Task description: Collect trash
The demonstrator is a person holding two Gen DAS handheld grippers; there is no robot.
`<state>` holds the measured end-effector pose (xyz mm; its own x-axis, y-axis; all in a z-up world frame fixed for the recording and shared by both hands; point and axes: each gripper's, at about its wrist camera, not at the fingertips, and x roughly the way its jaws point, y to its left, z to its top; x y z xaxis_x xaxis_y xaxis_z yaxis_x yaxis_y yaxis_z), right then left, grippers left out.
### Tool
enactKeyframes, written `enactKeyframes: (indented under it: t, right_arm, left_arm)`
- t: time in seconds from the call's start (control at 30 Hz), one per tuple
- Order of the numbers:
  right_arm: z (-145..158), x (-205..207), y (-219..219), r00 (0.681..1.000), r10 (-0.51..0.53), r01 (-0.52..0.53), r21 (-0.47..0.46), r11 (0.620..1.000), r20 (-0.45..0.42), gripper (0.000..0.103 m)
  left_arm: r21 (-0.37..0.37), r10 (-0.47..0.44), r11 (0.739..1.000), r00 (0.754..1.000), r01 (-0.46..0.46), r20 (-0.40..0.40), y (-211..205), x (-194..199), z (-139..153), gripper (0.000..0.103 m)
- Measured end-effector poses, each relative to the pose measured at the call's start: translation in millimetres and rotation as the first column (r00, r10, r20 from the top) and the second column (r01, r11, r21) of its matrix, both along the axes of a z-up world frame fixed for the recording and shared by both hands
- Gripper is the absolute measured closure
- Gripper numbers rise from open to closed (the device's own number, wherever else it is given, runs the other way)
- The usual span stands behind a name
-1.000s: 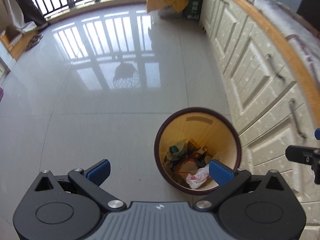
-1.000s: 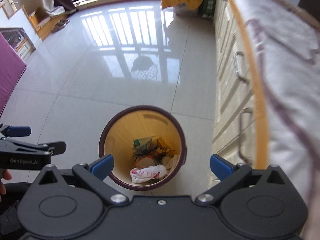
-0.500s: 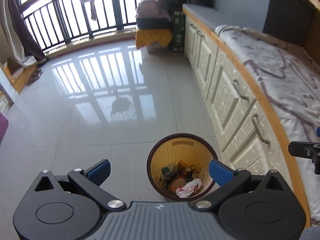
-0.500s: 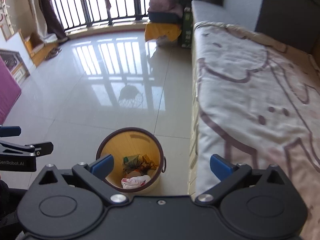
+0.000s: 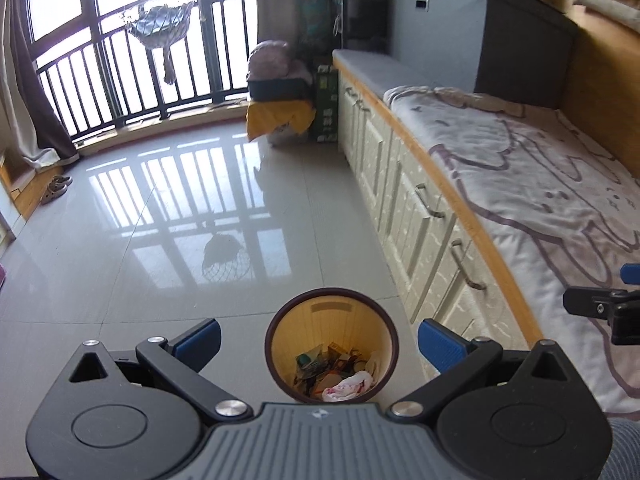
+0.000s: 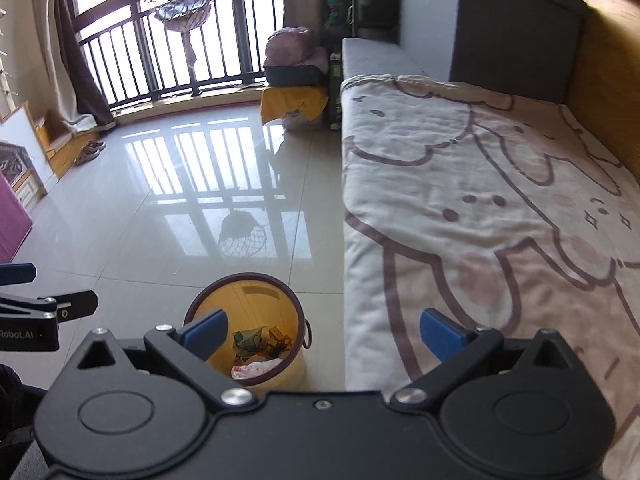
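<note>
- The left gripper [image 5: 318, 338] is held high over the tiled floor [image 5: 168, 280], its blue-padded jaws wide apart with nothing between them.
- The right gripper [image 6: 324, 334] is likewise spread open and empty, hanging by the edge of the bed.
- The trash bin [image 5: 276, 344], a round yellow pail with a dark rim, stands on the floor just beside the white cabinets [image 5: 404, 200]; in the left view it sits between the two fingers.
- Inside it lies the trash [image 5: 332, 372]: crumpled wrappers and a white wad with red marks near the front wall.
- Only the left view shows the cabinet fronts with their metal handles [image 5: 430, 202] under the wooden ledge; from the right view they are hidden below the blanket [image 6: 500, 208].
- Only the right view shows the bin's small ring handle [image 6: 307, 334] on its side, and a purple panel [image 6: 12, 220] at the far left.
- Each view catches the other gripper at its edge: the right one at the left view's right margin, the left one at the right view's left margin.
- Compared with a second ago, both cameras have risen and tipped up: the bin looks smaller and lower in frame, and the balcony railing [image 5: 132, 80], hanging basket [image 5: 160, 32] and the bed's full length have come into sight.
- The jaws are as wide as before.
</note>
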<state>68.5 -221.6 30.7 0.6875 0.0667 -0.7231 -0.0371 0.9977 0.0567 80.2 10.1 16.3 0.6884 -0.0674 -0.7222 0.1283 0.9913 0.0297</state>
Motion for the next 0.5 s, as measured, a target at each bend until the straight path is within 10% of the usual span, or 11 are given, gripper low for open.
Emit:
enactKeyframes:
  t: [0.5]
  right_arm:
    - [-13.8, -38.2, -6.7, 0.994, -0.063, 0.066, -0.023, 0.998, 0.094, 0.0]
  left_arm:
    - [-0.069, 0.019, 0.997, 0.998, -0.015, 0.06, -2.4, -32.1, -19.5, 0.0]
